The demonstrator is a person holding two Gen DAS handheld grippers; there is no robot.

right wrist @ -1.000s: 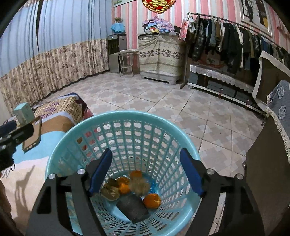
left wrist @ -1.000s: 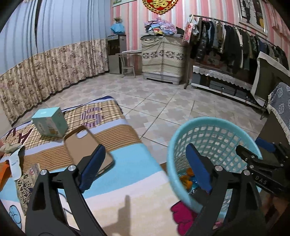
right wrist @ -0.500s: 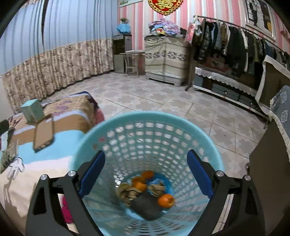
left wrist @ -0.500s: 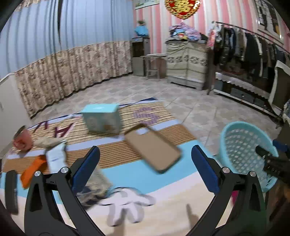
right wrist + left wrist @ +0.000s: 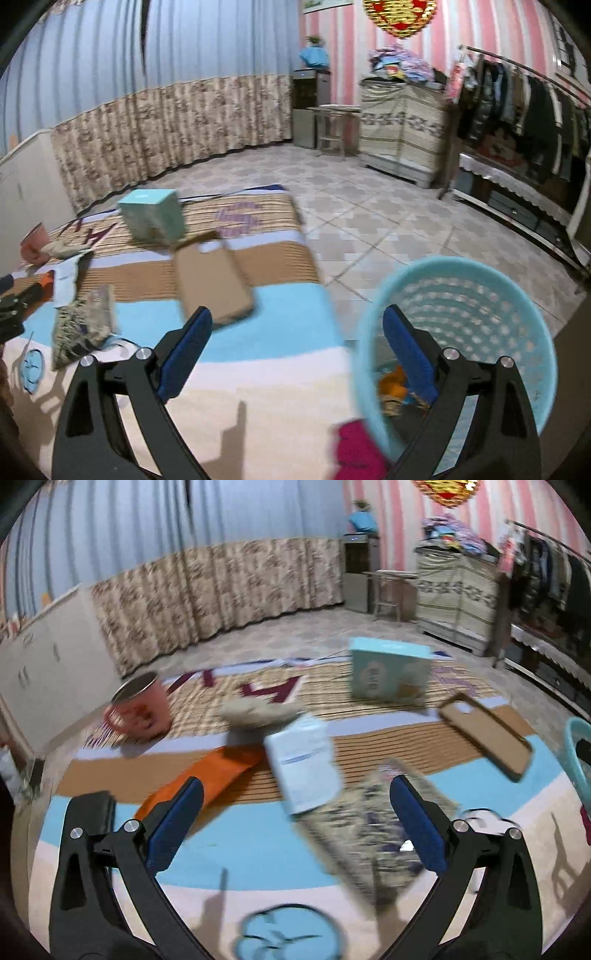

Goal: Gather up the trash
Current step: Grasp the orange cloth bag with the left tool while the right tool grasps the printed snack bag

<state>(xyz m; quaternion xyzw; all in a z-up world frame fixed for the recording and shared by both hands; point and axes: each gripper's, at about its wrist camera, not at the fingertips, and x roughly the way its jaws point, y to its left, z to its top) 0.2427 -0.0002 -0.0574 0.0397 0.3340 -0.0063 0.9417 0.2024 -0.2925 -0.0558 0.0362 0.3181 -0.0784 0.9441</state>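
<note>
Trash lies on a striped mat (image 5: 258, 845): a white-and-blue packet (image 5: 303, 764), an orange wrapper (image 5: 207, 775), a crumpled beige tissue (image 5: 258, 710) and a patterned packet (image 5: 376, 823). My left gripper (image 5: 295, 827) hovers open over them, nothing between its fingers. In the right wrist view a light-blue basket (image 5: 480, 314) stands on the floor by the mat's right edge, with orange scraps (image 5: 395, 384) at its bottom. My right gripper (image 5: 297, 356) is open and empty, straddling the basket's left rim and the mat. The left gripper shows at that view's far left edge.
A pink mug (image 5: 138, 709), a teal box (image 5: 388, 672) and a brown phone case (image 5: 484, 734) also sit on the mat. A magenta cloth (image 5: 358, 450) lies by the basket's foot. Tiled floor (image 5: 388, 221) stretches behind, with a clothes rack (image 5: 535, 96) at the right.
Both grippers swung left, away from the basket and over the mat. The basket slid from the middle of the right wrist view to its right. Both jaws spread a little wider.
</note>
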